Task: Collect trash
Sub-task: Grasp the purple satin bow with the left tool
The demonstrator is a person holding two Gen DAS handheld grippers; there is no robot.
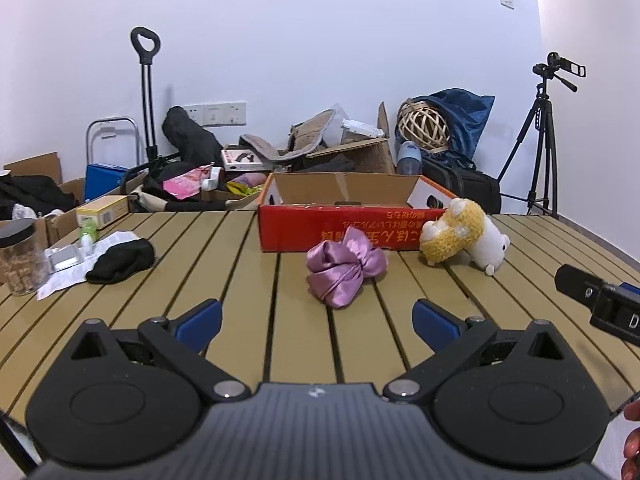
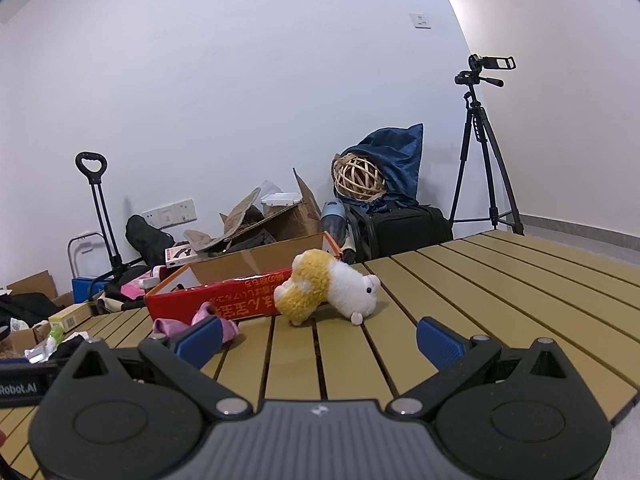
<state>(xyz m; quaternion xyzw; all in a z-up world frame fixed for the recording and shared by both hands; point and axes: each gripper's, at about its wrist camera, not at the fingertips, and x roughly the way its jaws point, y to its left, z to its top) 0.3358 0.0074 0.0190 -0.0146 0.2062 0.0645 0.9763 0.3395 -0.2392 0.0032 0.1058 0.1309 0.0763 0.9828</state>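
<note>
A crumpled purple satin cloth (image 1: 344,270) lies on the slatted table, just ahead of my open left gripper (image 1: 318,322), whose fingers hold nothing. Behind it stands a red open cardboard box (image 1: 340,228). A yellow-and-white plush toy (image 1: 464,236) lies tipped over at the box's right end. My right gripper (image 2: 320,338) is open and empty too, with the plush toy (image 2: 328,286) ahead of it and the purple cloth (image 2: 176,326) partly hidden behind its left finger. The red box (image 2: 224,300) sits beyond. At the left lie a black cloth (image 1: 122,266), white paper (image 1: 76,268) and a green tube (image 1: 88,236).
A jar with a black lid (image 1: 20,256) stands at the table's left edge. Part of the right gripper's body (image 1: 600,300) shows at the far right. Behind the table lie piled boxes, bags, a folded trolley (image 1: 146,92) and a wicker ball (image 1: 424,124). A camera tripod (image 2: 484,152) stands in the corner.
</note>
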